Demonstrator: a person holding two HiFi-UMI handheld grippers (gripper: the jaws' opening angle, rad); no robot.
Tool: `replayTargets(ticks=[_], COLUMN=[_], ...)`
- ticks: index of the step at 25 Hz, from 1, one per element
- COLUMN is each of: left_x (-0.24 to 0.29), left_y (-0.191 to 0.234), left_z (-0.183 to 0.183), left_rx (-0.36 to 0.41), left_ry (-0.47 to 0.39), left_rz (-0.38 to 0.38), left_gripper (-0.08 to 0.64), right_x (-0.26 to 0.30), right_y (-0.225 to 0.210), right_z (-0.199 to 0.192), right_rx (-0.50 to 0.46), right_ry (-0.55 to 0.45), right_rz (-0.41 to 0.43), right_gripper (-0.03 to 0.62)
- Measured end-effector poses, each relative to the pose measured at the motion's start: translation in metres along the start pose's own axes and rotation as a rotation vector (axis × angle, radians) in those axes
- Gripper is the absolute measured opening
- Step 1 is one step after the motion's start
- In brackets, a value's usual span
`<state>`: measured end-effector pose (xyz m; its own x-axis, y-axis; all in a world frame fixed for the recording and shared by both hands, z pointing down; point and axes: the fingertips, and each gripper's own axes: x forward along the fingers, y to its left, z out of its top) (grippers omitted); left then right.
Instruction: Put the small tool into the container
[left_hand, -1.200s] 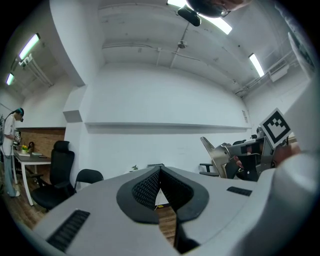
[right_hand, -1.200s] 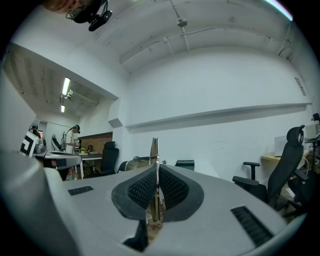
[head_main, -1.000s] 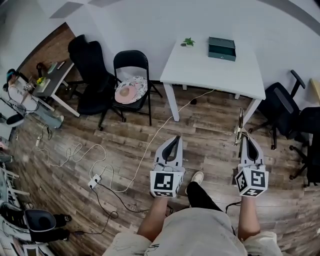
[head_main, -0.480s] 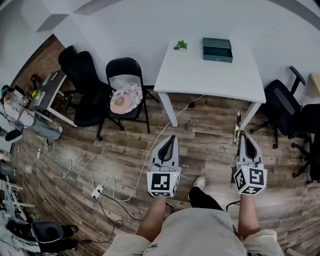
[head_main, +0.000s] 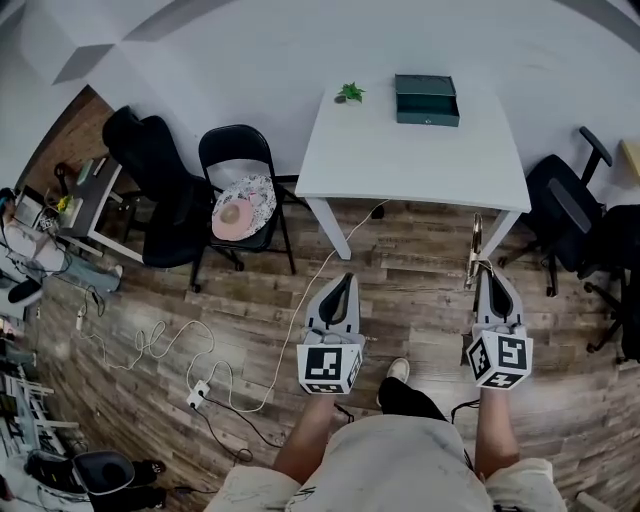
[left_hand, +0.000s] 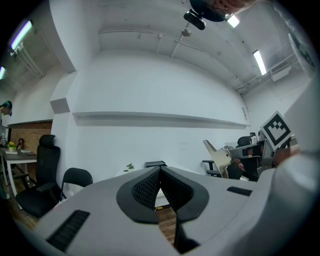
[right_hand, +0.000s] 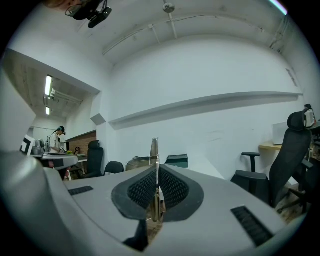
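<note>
White table (head_main: 410, 150) ahead bears the container (head_main: 427, 100), well beyond the right gripper (head_main: 496, 276) pinching the small tool (head_main: 477, 250) upright; left gripper (head_main: 345, 279) closed, empty.

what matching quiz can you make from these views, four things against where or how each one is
1 small tool
2 green container
3 left claw
4 black folding chair

a on the white table
b shut, nothing in it
c on the floor beside the table
d clamped in the right claw

Pairs: 1-d, 2-a, 3-b, 4-c
</note>
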<state>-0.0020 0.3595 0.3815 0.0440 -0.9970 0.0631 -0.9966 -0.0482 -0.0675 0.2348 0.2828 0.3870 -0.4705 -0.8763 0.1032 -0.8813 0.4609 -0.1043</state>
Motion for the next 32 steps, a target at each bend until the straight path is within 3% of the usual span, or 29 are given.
replayTargets(ticks=[19,32], left_x=[0.11,0.131], left_y=[0.013,0.02], left_z=[-0.01,-0.005], left_rx=[0.017,0.025], left_ry=[0.056,0.059], left_rz=[-0.044,-0.034], left_gripper=[0.006,0.006], right_x=[0.089,0.103], right_y=[-0.041,-0.057], right_z=[-0.013,-0.01], right_rx=[0.051,0.101], right_ry=[0.068,0.061], right_rz=[-0.046,-0.065], right_gripper=[0.015,0.015])
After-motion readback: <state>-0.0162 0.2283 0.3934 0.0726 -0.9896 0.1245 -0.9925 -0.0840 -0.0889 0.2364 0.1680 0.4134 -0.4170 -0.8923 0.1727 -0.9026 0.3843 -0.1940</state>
